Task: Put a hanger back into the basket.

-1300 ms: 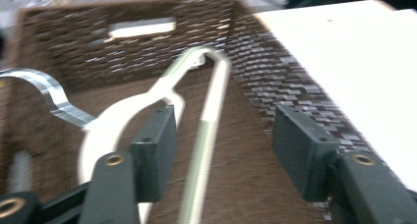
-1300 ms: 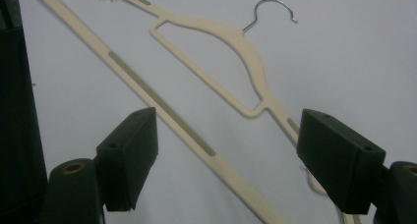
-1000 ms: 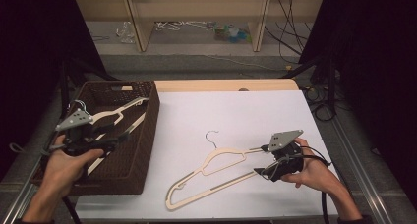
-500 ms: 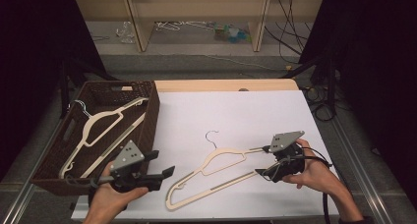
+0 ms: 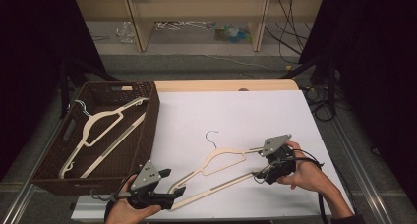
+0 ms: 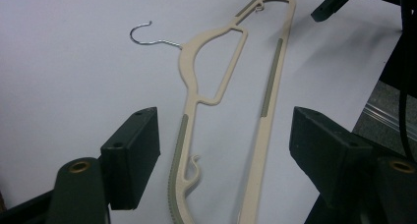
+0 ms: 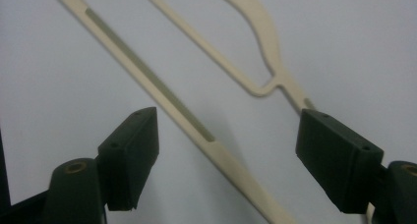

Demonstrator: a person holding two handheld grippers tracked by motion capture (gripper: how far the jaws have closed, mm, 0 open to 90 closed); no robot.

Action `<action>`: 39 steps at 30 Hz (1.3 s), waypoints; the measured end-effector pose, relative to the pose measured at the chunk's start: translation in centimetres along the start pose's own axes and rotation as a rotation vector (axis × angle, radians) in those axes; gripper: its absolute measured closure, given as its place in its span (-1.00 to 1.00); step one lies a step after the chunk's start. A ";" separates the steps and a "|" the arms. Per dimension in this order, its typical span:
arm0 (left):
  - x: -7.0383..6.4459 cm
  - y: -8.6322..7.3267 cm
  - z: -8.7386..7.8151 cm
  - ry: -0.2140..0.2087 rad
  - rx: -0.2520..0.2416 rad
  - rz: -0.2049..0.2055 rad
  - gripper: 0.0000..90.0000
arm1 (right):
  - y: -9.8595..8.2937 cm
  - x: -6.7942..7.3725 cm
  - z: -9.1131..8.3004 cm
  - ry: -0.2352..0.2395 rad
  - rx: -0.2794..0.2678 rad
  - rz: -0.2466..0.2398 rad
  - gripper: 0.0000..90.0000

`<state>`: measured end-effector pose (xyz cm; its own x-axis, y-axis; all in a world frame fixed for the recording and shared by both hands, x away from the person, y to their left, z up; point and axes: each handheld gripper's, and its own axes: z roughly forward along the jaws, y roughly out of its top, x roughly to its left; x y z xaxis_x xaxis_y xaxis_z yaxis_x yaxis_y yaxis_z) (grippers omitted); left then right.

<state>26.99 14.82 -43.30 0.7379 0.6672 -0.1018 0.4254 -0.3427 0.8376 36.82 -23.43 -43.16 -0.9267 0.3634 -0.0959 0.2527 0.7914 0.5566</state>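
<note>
White sheeting (image 5: 236, 116) is covering the tabletop, and a dark woven basket (image 5: 147, 130) is sitting at its left edge with one cream hanger (image 5: 105, 133) already lying inside, so this looks like a job of collecting hangers into that basket. On the sheet, a second hanger (image 5: 223, 165) is lying flat, its wire hook (image 5: 212, 135) pointing away from the person. The left gripper (image 5: 174, 192) is hovering at the hanger's near-left end with its jaws spread wide; in the left gripper view the hanger's shoulder (image 6: 184, 150) and bottom bar (image 6: 263, 135) are both lying between the open jaws, nothing pinched yet. Over on the other side, the right gripper (image 5: 263, 172) is sitting at the far-right end, jaws also gaping, with the bar (image 7: 162, 101) running through the gap in the right gripper view. My read: one gripper is lining up on each end because a long, light frame would swing if lifted from a single tip.
</note>
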 end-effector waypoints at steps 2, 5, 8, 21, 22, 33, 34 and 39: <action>0.0 0.0 0.0 -0.002 0.003 0.003 -0.40 | 0.1 0.3 0.5 0.028 0.030 -0.036 -0.32; 0.1 0.0 0.1 -0.003 0.005 0.000 -0.40 | 0.3 0.5 1.4 0.087 0.059 -0.098 -0.15; 0.1 -0.2 0.2 -0.006 0.012 0.006 -0.40 | 0.4 0.4 2.2 0.141 0.101 -0.133 0.00; 0.2 -0.4 0.6 -0.022 0.027 0.009 -0.40 | 1.3 -1.1 4.5 0.225 0.230 -0.226 0.28; 0.3 -0.5 0.7 -0.024 0.022 0.010 -0.40 | 1.5 -1.1 4.6 0.226 0.248 -0.242 0.29; 0.4 -0.6 0.6 -0.031 0.043 0.025 -0.39 | 2.3 -0.8 4.7 0.251 0.293 -0.343 0.66; 0.4 -0.6 0.6 -0.031 0.043 0.026 -0.39 | 2.3 -0.8 4.6 0.249 0.294 -0.350 0.66; 0.4 -0.6 0.5 -0.019 0.031 0.015 -0.39 | 2.3 -0.1 4.4 0.264 0.327 -0.379 0.71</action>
<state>27.36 14.96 -44.11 0.7540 0.6492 -0.1000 0.4302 -0.3730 0.8221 38.76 -19.46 -45.53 -0.9970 -0.0778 -0.0064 -0.0771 0.9690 0.2346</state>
